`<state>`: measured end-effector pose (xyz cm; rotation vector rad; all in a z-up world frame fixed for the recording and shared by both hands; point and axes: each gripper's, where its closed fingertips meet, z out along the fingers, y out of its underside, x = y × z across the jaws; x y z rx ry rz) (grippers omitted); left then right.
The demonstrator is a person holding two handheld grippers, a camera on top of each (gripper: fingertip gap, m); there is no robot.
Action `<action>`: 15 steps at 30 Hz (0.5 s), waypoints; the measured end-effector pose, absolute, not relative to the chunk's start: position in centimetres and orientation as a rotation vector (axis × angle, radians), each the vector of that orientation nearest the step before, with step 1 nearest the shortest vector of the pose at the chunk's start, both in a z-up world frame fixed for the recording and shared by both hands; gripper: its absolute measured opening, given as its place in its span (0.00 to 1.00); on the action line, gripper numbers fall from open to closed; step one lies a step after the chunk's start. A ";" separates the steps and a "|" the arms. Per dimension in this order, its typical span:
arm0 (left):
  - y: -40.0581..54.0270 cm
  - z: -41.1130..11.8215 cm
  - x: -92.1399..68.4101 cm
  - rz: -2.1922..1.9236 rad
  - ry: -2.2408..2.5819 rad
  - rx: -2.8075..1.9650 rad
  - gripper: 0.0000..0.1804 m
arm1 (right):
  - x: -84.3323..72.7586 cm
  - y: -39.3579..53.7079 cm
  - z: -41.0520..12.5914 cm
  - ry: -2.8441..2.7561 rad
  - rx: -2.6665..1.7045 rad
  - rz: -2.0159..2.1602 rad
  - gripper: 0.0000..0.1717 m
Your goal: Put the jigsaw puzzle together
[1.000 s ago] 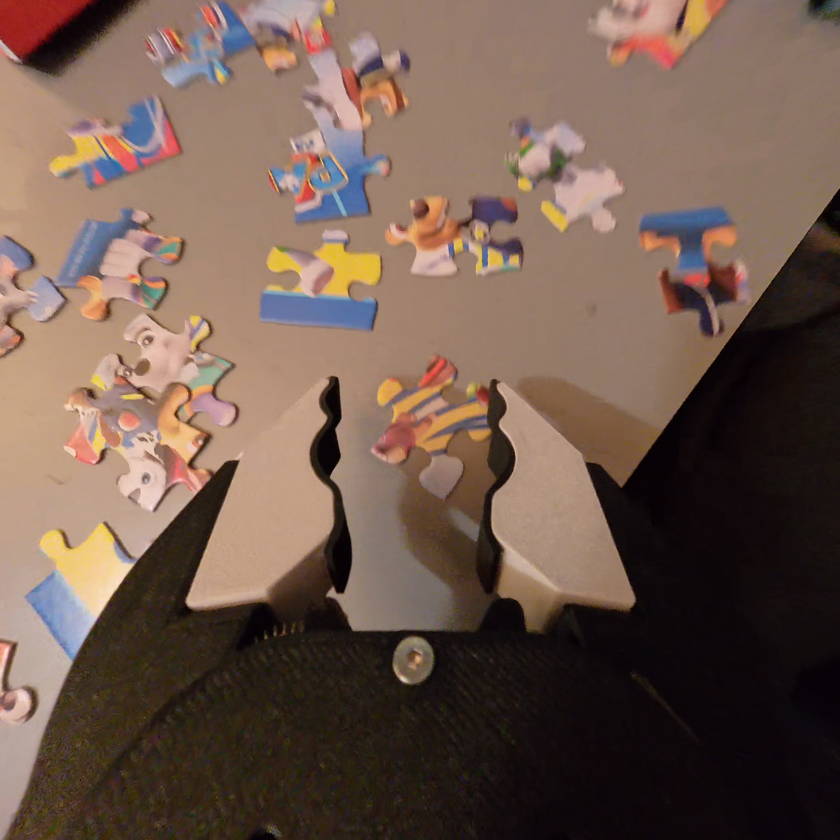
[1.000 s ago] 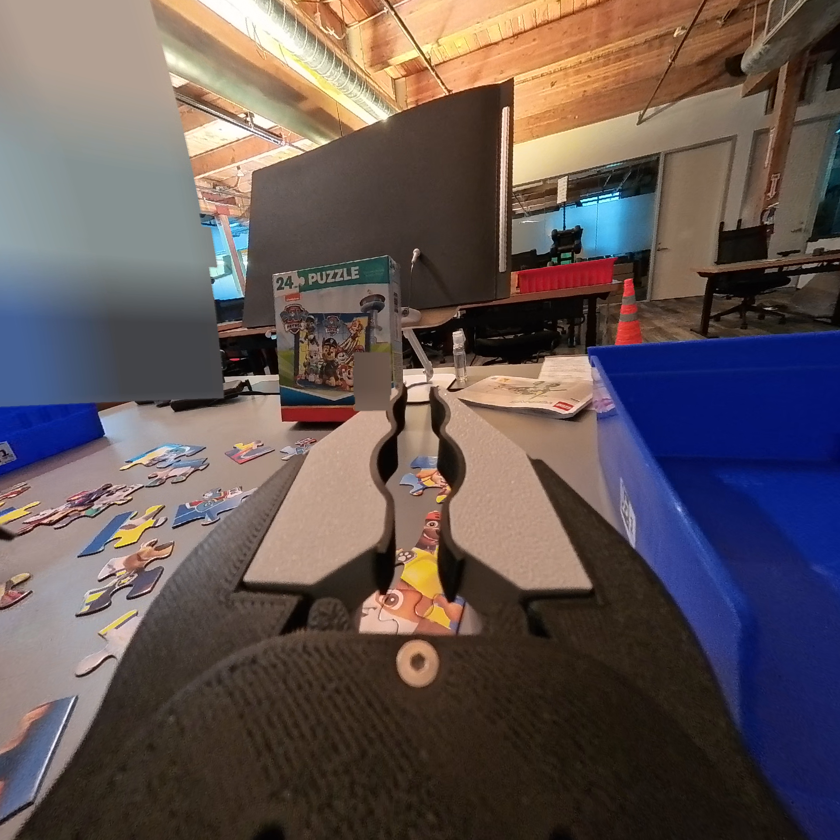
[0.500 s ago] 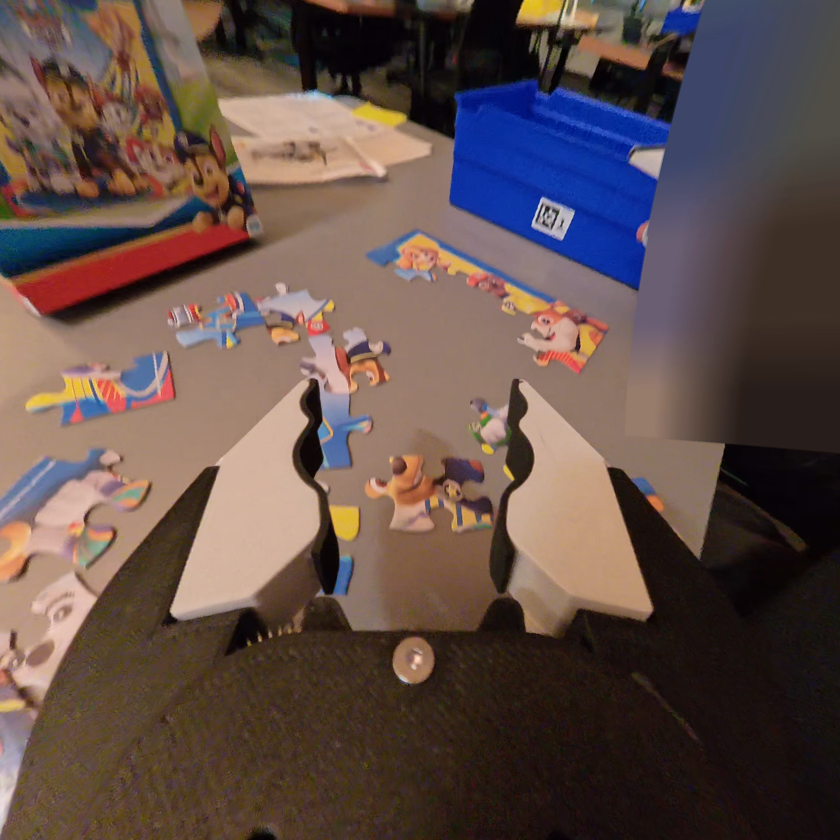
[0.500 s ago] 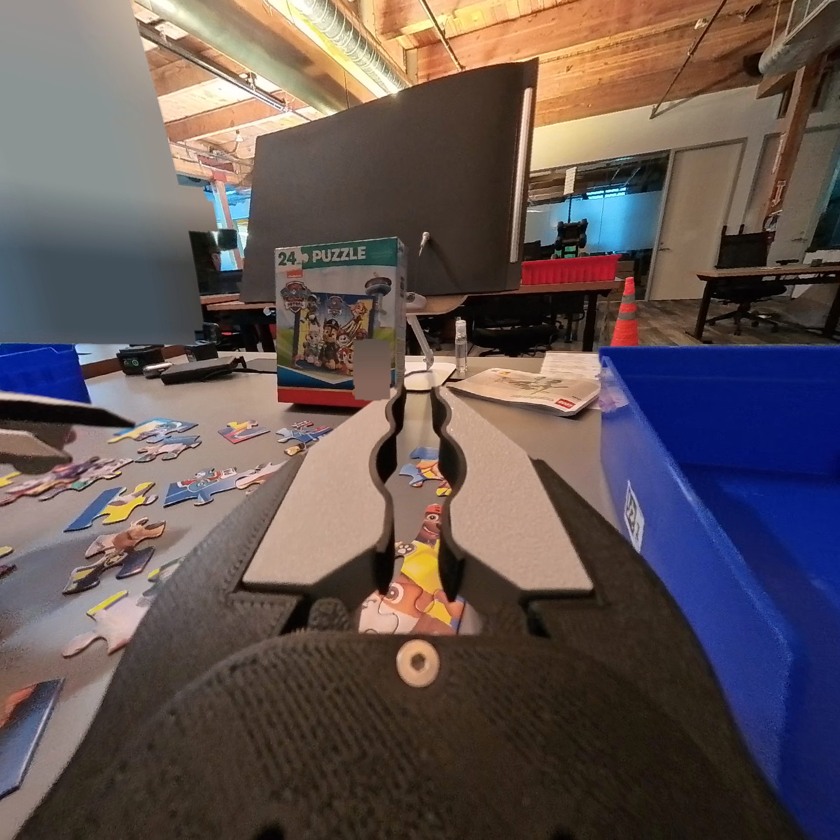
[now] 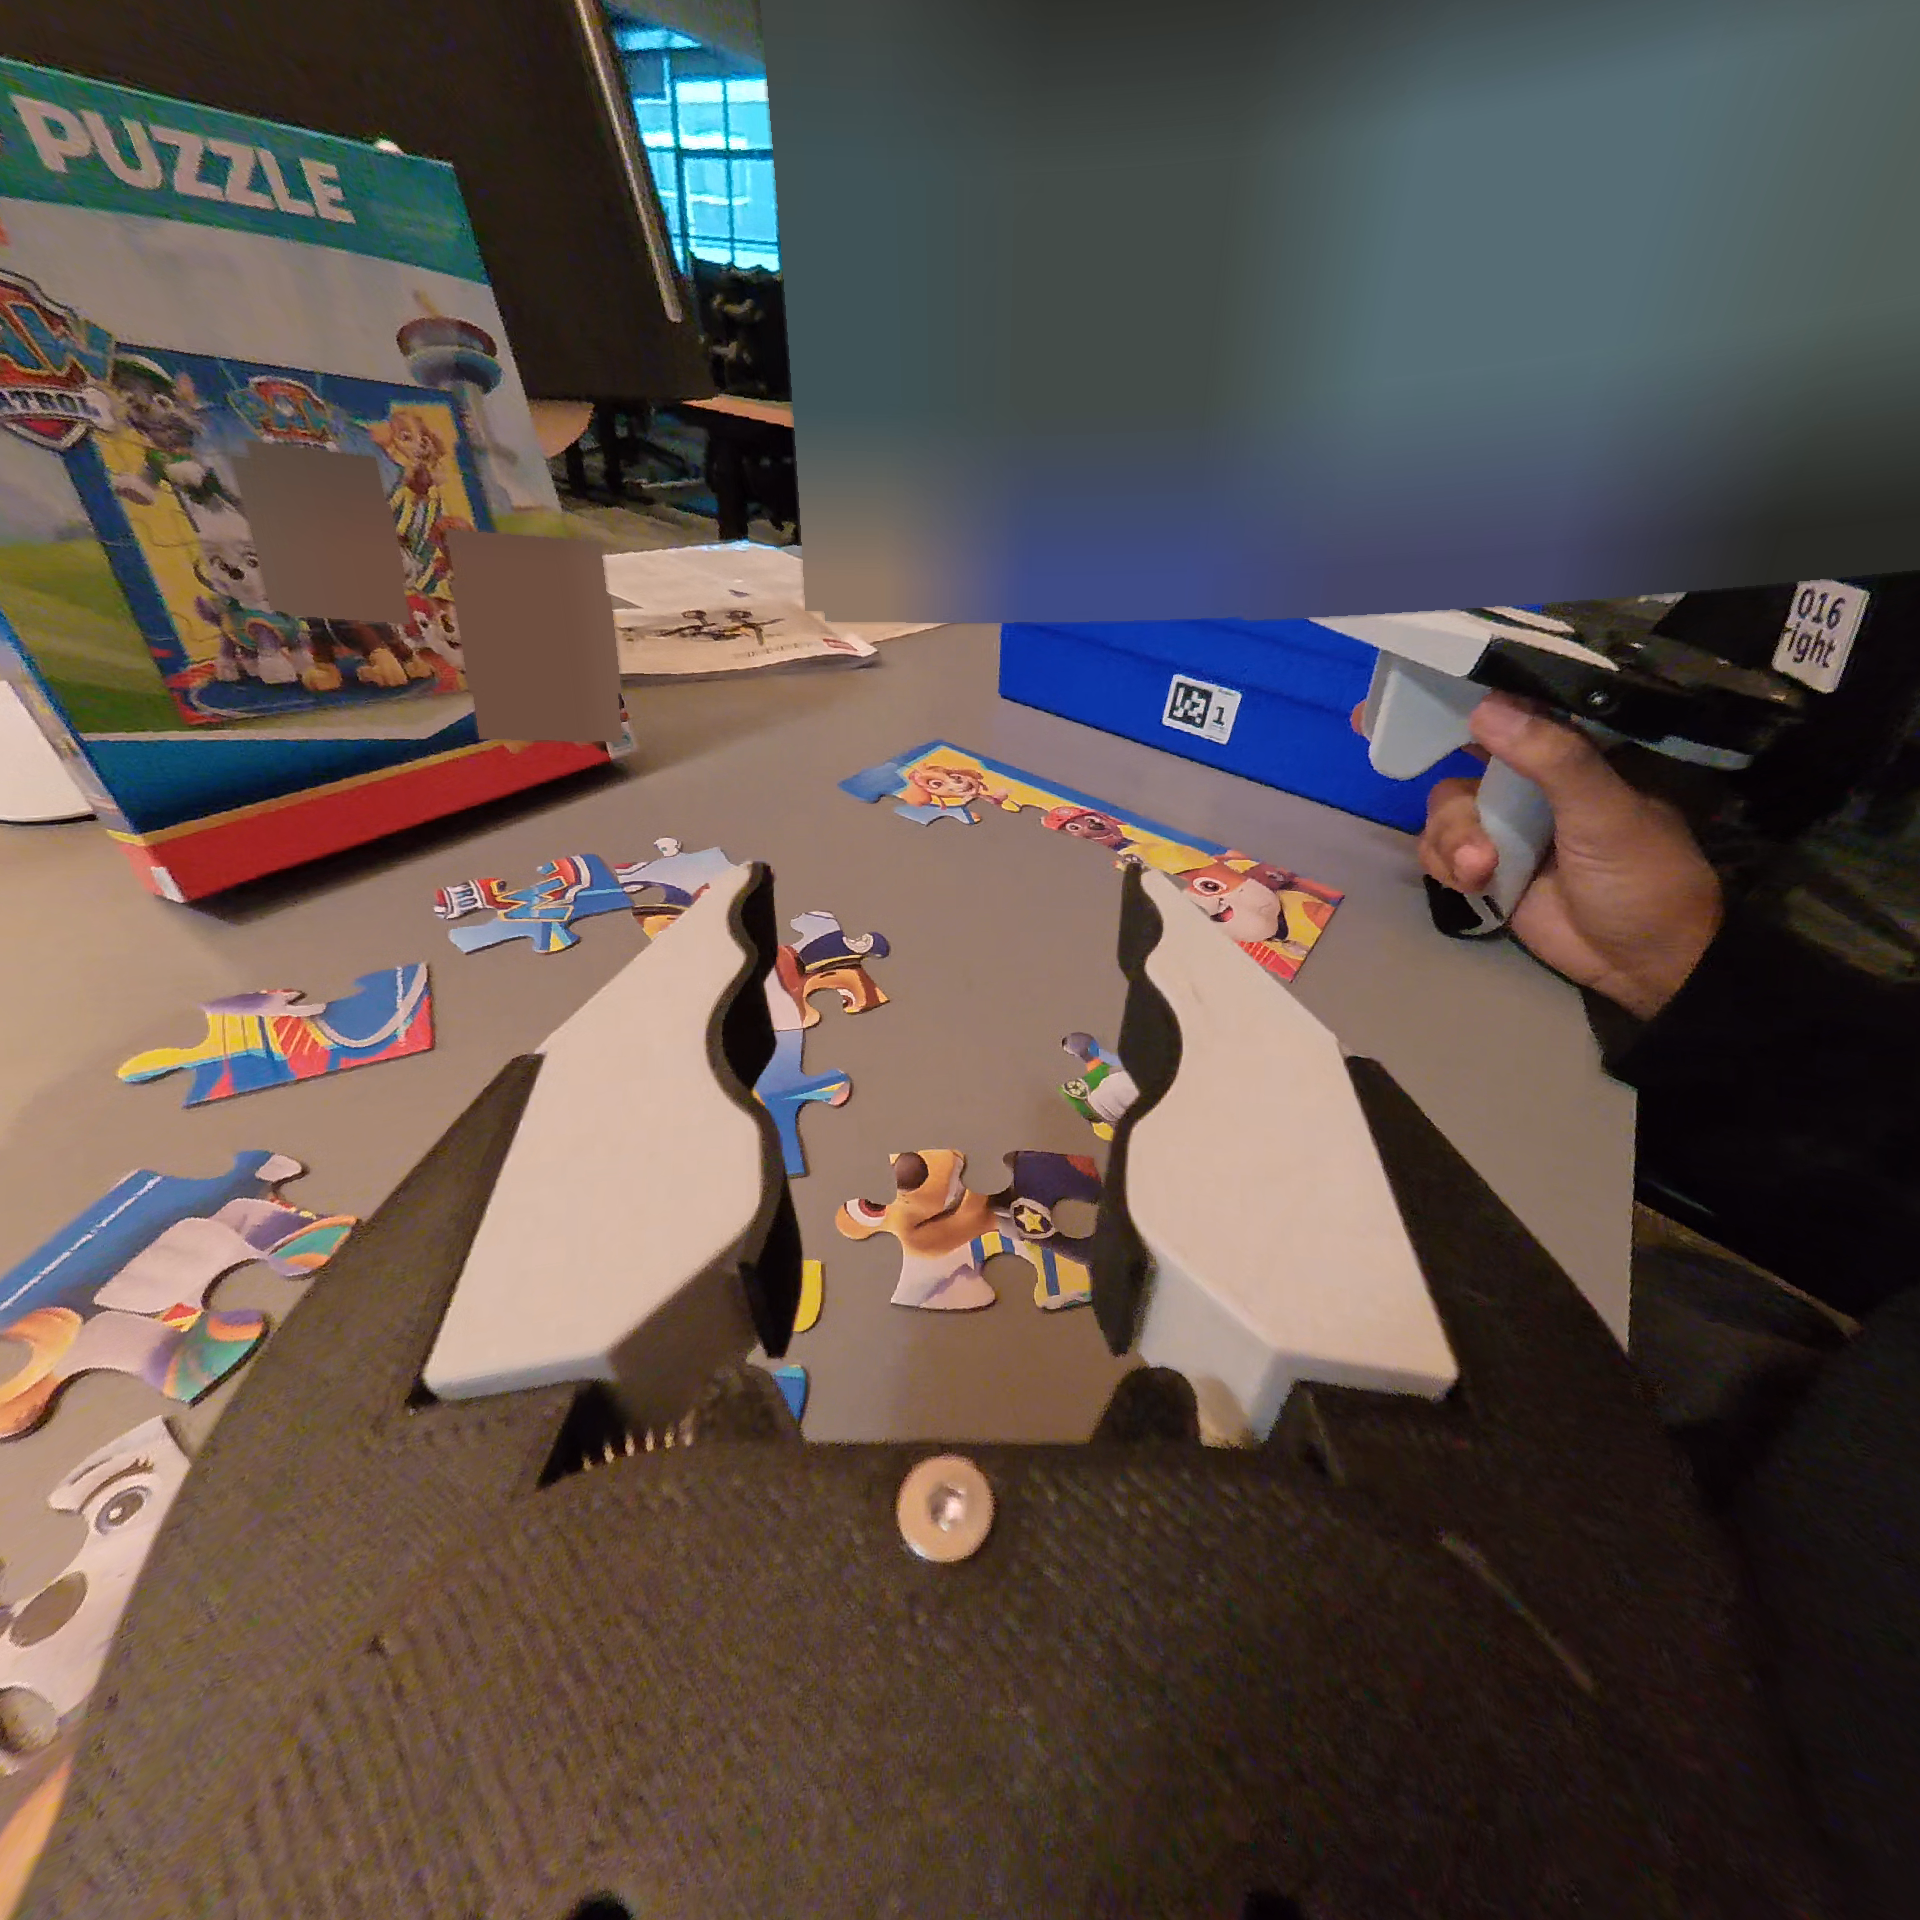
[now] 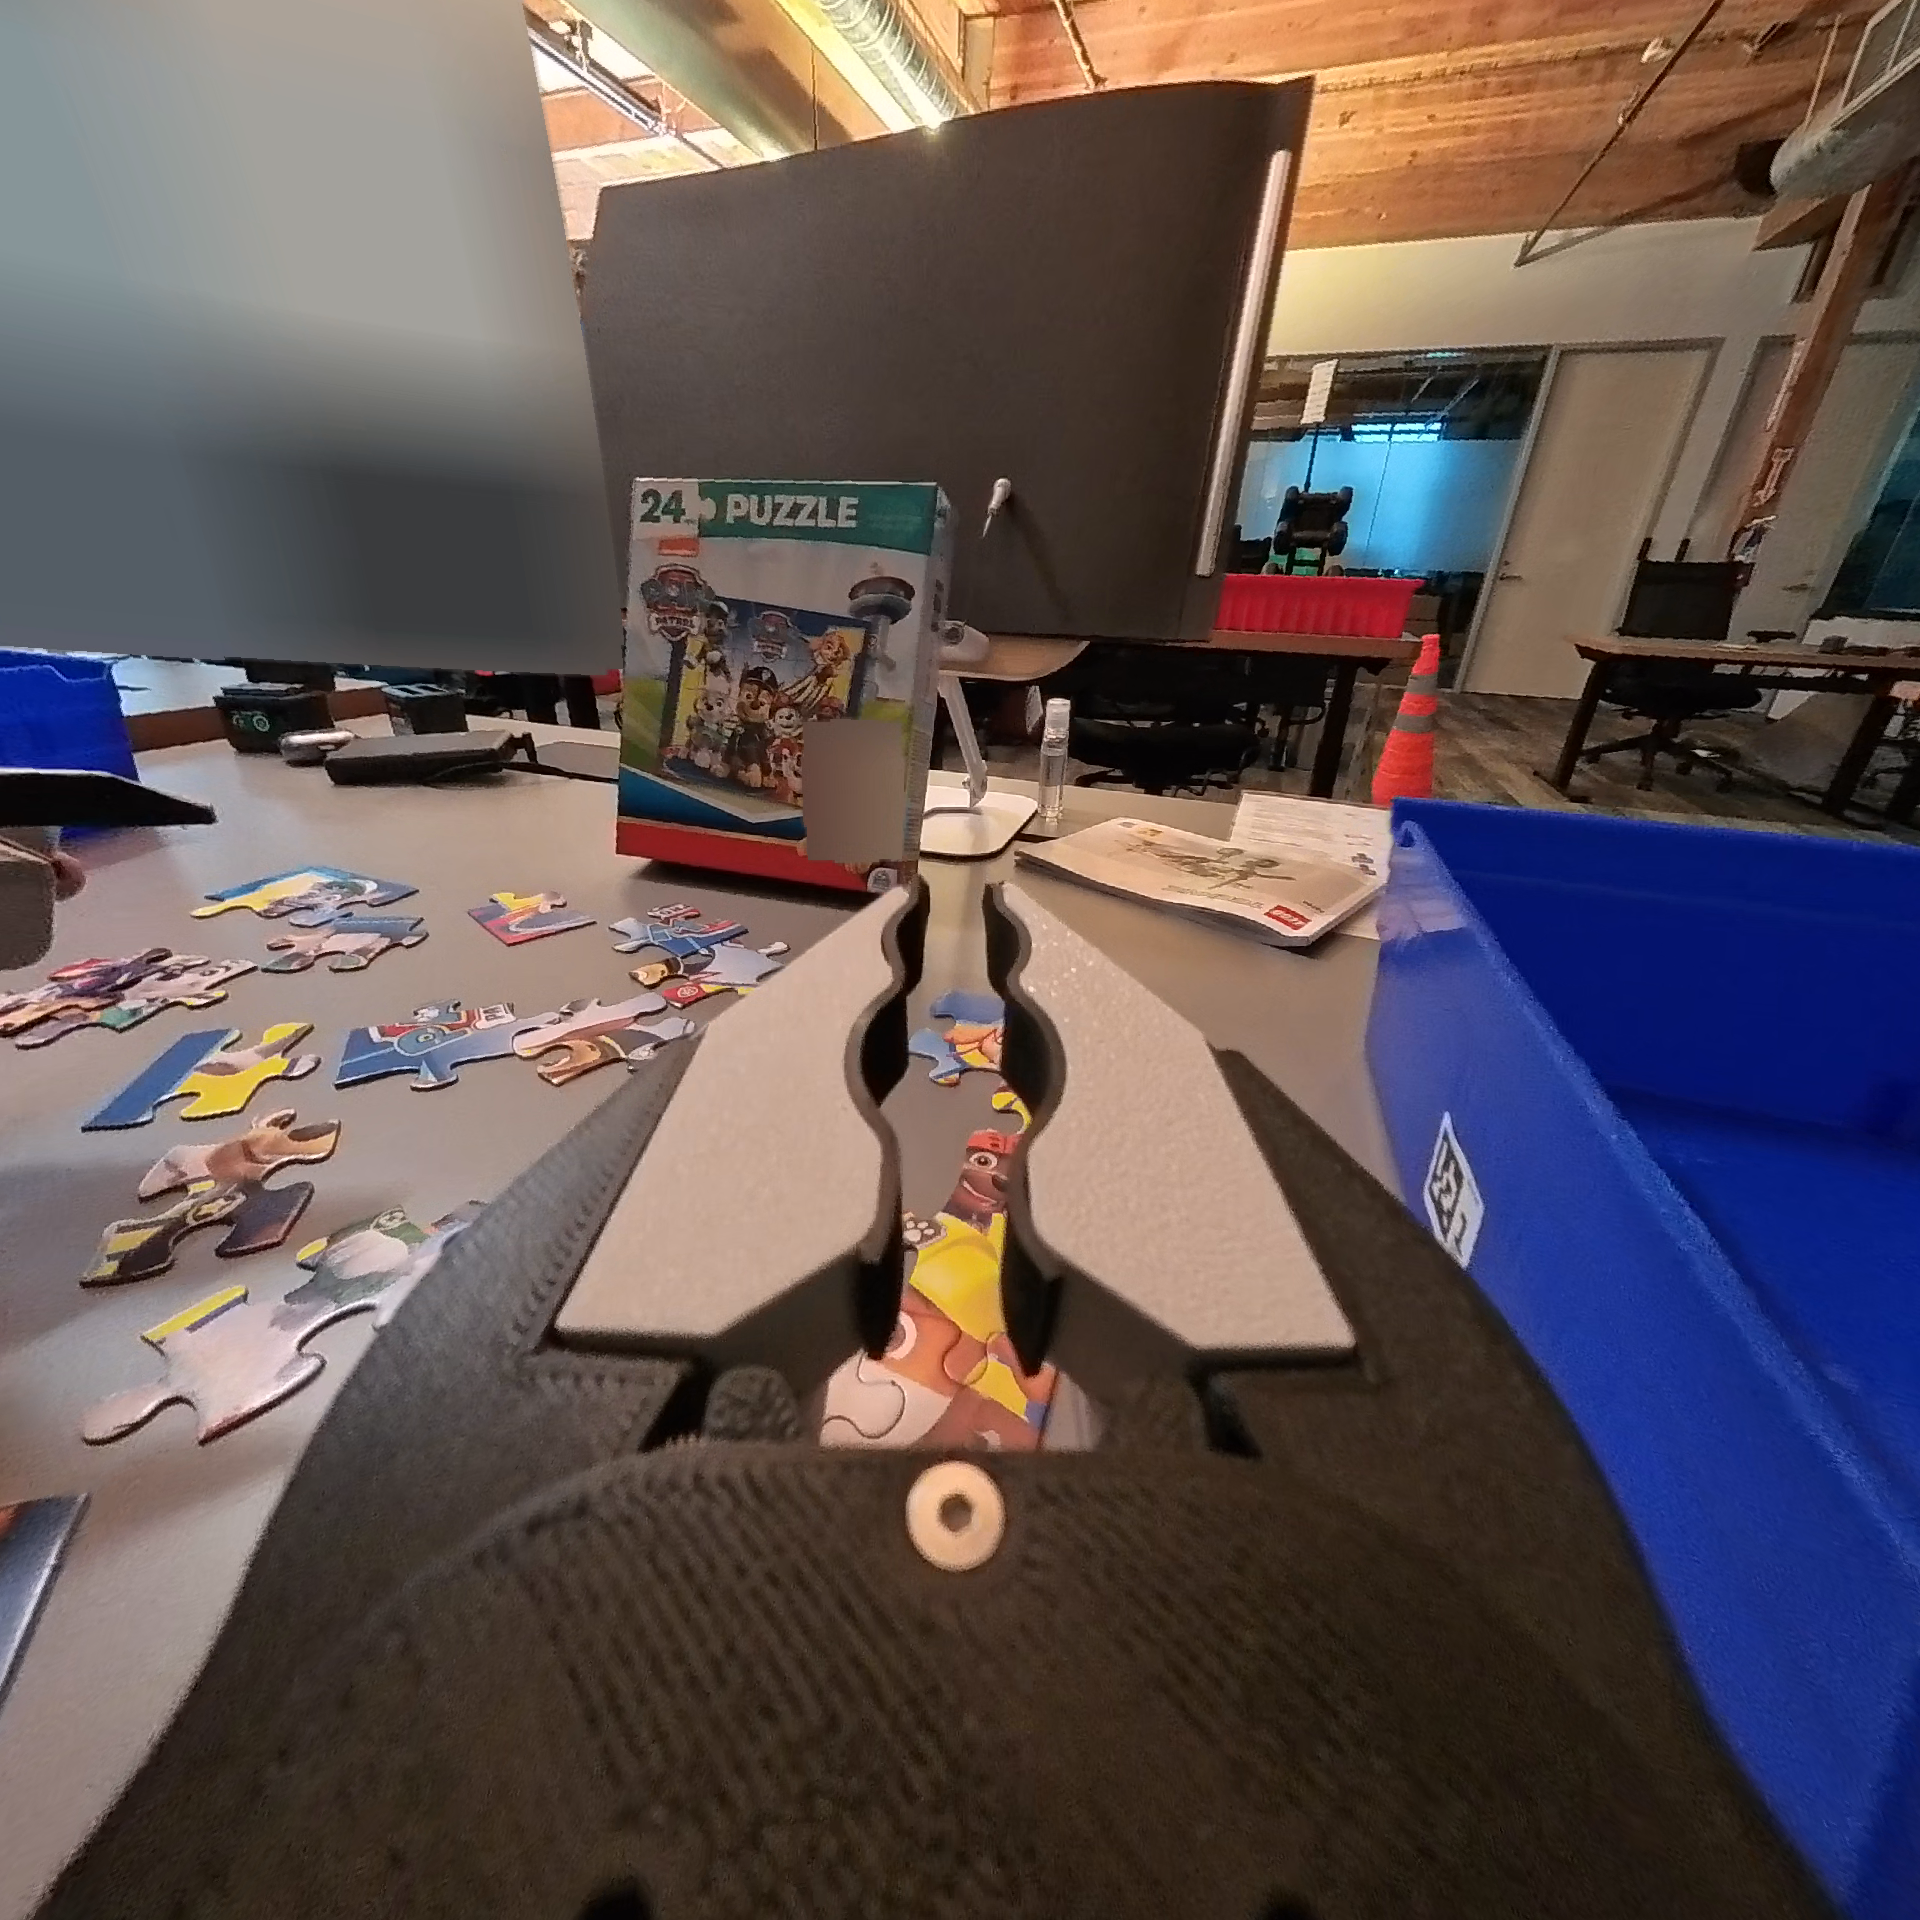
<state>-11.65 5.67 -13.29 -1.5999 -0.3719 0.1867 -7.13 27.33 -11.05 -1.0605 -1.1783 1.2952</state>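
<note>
My left gripper [image 5: 948, 878] is open and empty and hovers over loose puzzle pieces on the grey table [image 5: 987, 997]. A brown dog piece [image 5: 966, 1226] lies on the table below, between its fingers, untouched. A joined strip of pieces [image 5: 1091, 831] lies ahead to the right. My right gripper [image 6: 956, 896] has its fingers a narrow slit apart with nothing between them. It hovers over the same joined strip [image 6: 961, 1247]. It also shows in the left wrist view [image 5: 1423, 696], held by a hand [image 5: 1600, 883].
A puzzle box [image 6: 779, 675] stands at the back of the table, with a booklet [image 6: 1195, 883] beside it. A blue bin [image 6: 1662, 1143] is close on the right. Several loose pieces [image 6: 416, 1039] lie to the left. A dark panel [image 6: 935, 364] stands behind. Some 25 cm of space lies between my two pairs of fingers.
My left gripper tilted up from looking down at the table to looking forward and drew back from a striped piece that lay between its fingers. Its jaws widened, then narrowed a little. My right gripper barely moved.
</note>
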 end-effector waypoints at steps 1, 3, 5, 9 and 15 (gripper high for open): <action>5.7 -13.3 -11.6 0.188 -0.370 -1.600 0.36 | -7.2 27.3 -11.1 -1.184 -1.058 1.289 0.05; 5.7 -13.3 -11.6 0.192 -0.365 -1.603 0.36 | -7.2 27.2 -11.2 -1.192 -1.055 1.281 0.05; 5.8 -13.3 -11.6 0.196 -0.360 -1.606 0.36 | -7.2 27.2 -11.1 -1.191 -1.052 1.277 0.05; 5.8 -13.2 -11.6 0.220 -0.354 -1.603 0.36 | -7.0 27.5 -11.0 -1.171 -1.056 1.292 0.04; 5.6 -12.9 -11.5 0.242 -0.337 -1.588 0.37 | -6.7 27.8 -10.7 -1.140 -1.064 1.327 0.03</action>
